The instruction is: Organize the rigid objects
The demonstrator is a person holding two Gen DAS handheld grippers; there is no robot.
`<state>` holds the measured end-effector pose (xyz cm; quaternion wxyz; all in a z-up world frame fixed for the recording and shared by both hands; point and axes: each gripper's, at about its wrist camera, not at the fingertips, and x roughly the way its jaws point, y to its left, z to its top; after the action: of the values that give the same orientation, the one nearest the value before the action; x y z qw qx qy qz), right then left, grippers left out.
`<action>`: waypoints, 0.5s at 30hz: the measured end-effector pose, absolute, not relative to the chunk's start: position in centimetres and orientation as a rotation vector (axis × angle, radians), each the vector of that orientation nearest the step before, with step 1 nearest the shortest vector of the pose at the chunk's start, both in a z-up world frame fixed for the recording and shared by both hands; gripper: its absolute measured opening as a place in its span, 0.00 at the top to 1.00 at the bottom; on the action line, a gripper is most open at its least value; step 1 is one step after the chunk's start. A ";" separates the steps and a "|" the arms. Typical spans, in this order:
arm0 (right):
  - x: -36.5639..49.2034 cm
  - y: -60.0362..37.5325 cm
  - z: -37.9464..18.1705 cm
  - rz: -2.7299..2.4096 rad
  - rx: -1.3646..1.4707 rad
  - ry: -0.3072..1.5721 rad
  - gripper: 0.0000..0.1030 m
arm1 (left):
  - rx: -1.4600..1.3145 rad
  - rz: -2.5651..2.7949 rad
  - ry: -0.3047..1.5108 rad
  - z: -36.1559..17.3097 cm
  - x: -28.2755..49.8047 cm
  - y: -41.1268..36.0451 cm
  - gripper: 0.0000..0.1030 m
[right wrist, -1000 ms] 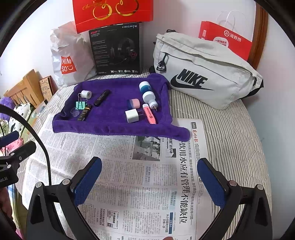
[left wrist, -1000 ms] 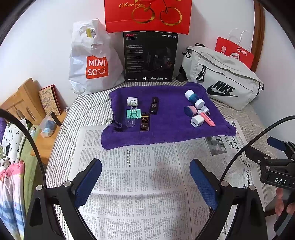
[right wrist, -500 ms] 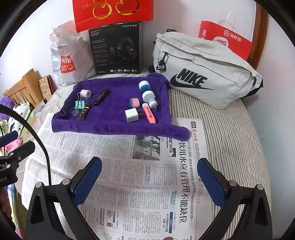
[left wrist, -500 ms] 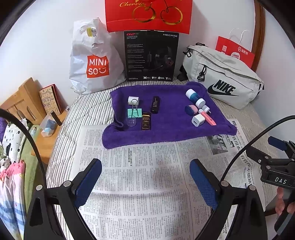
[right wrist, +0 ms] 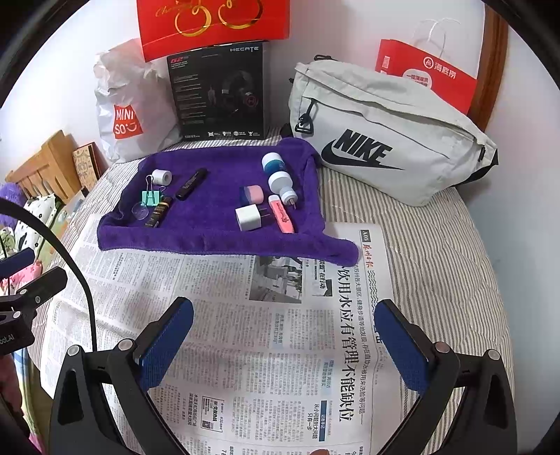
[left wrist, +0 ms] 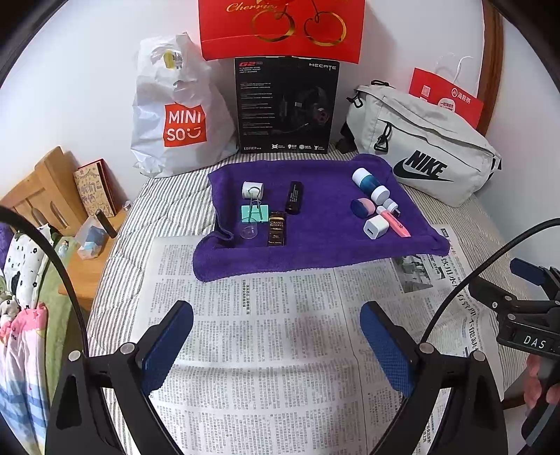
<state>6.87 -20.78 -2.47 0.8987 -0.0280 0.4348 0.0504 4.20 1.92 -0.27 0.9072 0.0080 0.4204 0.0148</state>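
A purple towel (left wrist: 315, 252) (right wrist: 217, 238) lies on the bed with small items on it. On its left are a white tape roll (left wrist: 252, 189), a teal binder clip (left wrist: 254, 212), a clear round lid (left wrist: 248, 231), a black-gold box (left wrist: 276, 229) and a black tube (left wrist: 294, 197). On its right are a blue-white bottle (right wrist: 273, 162), a white bottle (right wrist: 281, 183), a pink-blue case (right wrist: 251, 194), a white charger (right wrist: 248, 217) and a pink highlighter (right wrist: 281, 218). My left gripper (left wrist: 276, 337) and right gripper (right wrist: 283, 336) hang open over the newspaper (right wrist: 245, 332), well short of the towel, holding nothing.
At the back stand a white Miniso bag (left wrist: 175, 115), a black headset box (left wrist: 287, 105), a red gift bag (left wrist: 280, 28) and a grey Nike pouch (right wrist: 385, 133). A wooden side table (left wrist: 70, 210) with small things sits left of the bed.
Both views have shifted only slightly; the towel and its items sit a touch lower in the left wrist view. Nothing on the towel has moved, and both grippers stay open.
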 end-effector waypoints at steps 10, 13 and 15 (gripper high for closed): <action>6.7 -20.8 -2.4 0.106 -0.059 0.897 0.01 | 0.017 0.026 0.863 -0.1 4.3 1.8 0.06; 6.7 -20.8 -2.3 0.105 -0.057 0.896 0.01 | 0.017 0.026 0.863 -0.1 4.3 1.8 0.06; 6.7 -20.8 -2.3 0.105 -0.057 0.898 0.01 | 0.017 0.025 0.866 -0.1 4.3 1.8 0.06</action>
<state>6.74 -20.81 -2.30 0.8991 -0.0275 0.4339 0.0509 4.30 1.77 -0.07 0.9077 0.0080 0.4194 0.0123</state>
